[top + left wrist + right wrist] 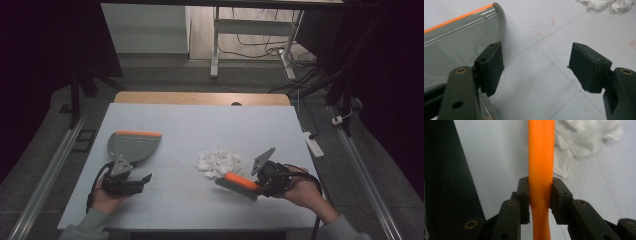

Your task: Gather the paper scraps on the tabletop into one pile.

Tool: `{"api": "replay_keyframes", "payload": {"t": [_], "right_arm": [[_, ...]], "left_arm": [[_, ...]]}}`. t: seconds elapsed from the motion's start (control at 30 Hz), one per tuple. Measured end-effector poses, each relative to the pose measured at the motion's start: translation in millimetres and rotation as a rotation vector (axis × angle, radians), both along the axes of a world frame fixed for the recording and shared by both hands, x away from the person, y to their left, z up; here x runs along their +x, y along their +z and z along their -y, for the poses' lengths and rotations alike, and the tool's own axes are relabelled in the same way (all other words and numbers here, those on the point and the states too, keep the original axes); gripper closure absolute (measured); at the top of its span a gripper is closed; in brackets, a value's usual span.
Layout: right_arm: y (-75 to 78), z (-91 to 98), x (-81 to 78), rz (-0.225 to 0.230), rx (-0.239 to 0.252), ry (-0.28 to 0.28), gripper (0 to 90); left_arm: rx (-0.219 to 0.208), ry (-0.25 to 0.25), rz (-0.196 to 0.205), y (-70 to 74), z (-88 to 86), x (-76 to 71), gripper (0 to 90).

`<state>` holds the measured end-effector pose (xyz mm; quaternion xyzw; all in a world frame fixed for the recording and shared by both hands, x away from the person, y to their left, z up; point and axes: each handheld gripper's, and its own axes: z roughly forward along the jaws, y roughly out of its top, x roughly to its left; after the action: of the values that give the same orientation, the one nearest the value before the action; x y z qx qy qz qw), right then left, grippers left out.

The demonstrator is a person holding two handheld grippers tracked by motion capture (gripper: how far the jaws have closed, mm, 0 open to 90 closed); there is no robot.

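While the right claw (256, 186) clamps the orange handle of a small brush (239, 183), its pads pressing the handle from both sides, the brush head hangs low over the pale surface (200, 125), just beside a heap of crumpled white paper scraps (219, 162) at the middle. Over on the left, the left claw (142, 181) stands wide with nothing between its jaws, just beside the grey dustpan (131, 146) with the orange edge, which lies flat on the surface, well apart from the scraps.
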<state>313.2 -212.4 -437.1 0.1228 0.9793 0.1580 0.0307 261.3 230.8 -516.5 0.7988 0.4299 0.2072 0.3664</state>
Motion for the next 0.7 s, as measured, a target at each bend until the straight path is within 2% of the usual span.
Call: {"api": "replay_keyframes", "payload": {"t": [0.07, 0.2, 0.3, 0.47, 0.6, 0.7], "right_arm": [[-2.5, -10.2, 5.4, 0.005, 0.004, 0.015, 71.0], [-5.1, -26.5, 22.3, 0.047, -0.018, 0.037, 71.0], [-5.5, -30.8, 33.2, 0.056, -0.009, 0.035, 71.0], [0.9, -26.6, 37.5, 0.133, 0.065, 0.005, 71.0], [15.9, -13.3, 30.4, 0.131, 0.186, -0.033, 71.0], [26.0, 0.8, 26.6, 0.143, 0.245, -0.107, 70.9]], "left_arm": [[-0.003, 0.001, 0.000, 0.0, -0.5, -0.4, 28.5], [-0.006, 0.003, -0.002, -0.4, -1.5, -0.3, 28.5], [-0.007, 0.002, 0.000, -0.4, -2.0, -0.4, 28.5], [-0.008, 0.004, -0.001, -0.6, -2.3, -0.2, 28.6], [-0.006, 0.002, 0.000, -0.3, -1.9, -0.7, 28.6], [-0.005, 0.001, -0.001, -0.2, -1.5, -0.6, 28.6]]}}
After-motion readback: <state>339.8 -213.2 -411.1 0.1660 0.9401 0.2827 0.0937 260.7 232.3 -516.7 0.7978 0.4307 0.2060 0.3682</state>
